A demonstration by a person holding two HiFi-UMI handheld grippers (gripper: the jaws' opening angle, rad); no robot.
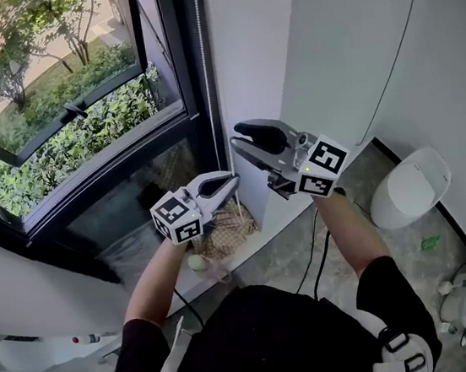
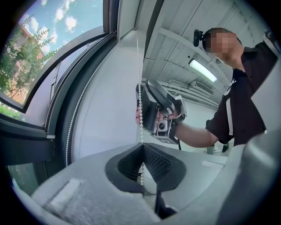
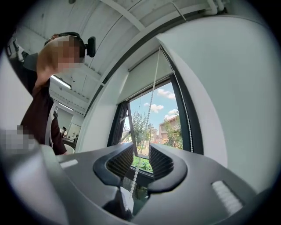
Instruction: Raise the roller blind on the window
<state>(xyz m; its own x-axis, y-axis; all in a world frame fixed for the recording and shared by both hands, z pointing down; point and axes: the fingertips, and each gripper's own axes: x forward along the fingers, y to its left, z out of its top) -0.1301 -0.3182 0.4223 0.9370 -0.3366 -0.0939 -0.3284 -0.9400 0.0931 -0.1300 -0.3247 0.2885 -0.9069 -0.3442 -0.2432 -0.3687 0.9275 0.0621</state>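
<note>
The blind's white bead chain (image 1: pixel 203 57) hangs in front of the dark window frame (image 1: pixel 192 101). My left gripper (image 1: pixel 234 178) is shut on the bead chain (image 2: pixel 140 101), which runs straight down into its closed pads (image 2: pixel 141 147). My right gripper (image 1: pixel 235 135) is higher up along the same chain with its jaws open. In the right gripper view the chain (image 3: pixel 151 101) passes between its parted pads (image 3: pixel 141 154) and neither pad presses on it. The pale roller blind (image 3: pixel 148 75) covers only the top of the window. The right gripper (image 2: pixel 160 112) also shows in the left gripper view, just beside the chain.
A white wall pillar (image 1: pixel 249 51) stands right of the chain. A wicker basket (image 1: pixel 226 233) sits under the grippers by the sill. A white round-lidded bin (image 1: pixel 409 187) and a black cable (image 1: pixel 312 251) are on the floor at right. Greenery lies outside the glass.
</note>
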